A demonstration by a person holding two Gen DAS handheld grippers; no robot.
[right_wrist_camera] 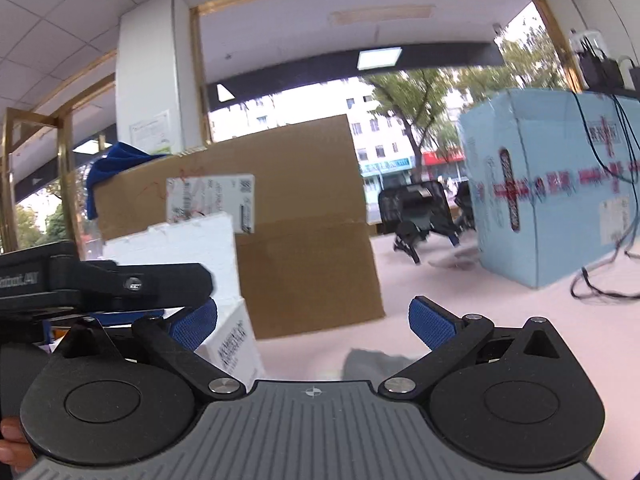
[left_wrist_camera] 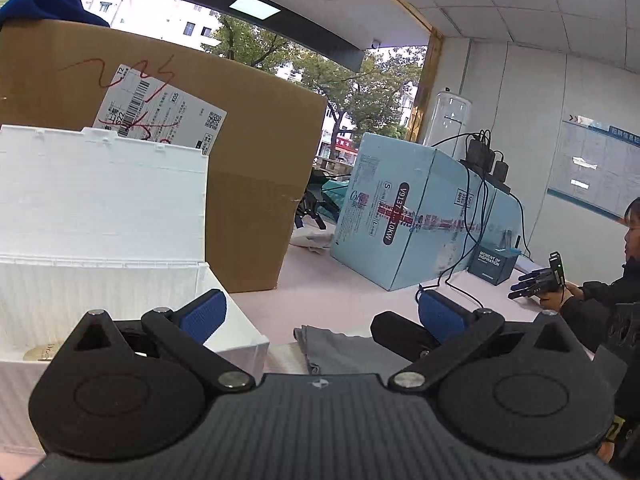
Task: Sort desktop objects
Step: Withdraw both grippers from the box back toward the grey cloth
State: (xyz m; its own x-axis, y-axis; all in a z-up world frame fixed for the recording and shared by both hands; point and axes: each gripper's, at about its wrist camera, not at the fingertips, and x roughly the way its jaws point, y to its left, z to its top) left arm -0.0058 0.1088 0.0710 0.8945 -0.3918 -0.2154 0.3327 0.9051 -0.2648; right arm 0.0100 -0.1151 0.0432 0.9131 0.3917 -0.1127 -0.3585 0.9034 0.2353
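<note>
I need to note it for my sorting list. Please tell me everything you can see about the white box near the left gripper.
The white box is a ribbed, plastic-looking storage container. Its hinged lid stands open and upright, with small tabs along the top edge. It rests on the pale pink table, in front of the large cardboard box. A round gold-coloured object lies inside. The left gripper, open, hovers beside its right corner. The right wrist view shows printed text on its side.

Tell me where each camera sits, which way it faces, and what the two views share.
Left wrist: on the open left gripper, facing the white bin, brown box, blue box.
Right wrist: on the open right gripper, facing the same way; a fingertip shows at the left edge.
Shared: both boxes, bin, grey cloth.
</note>
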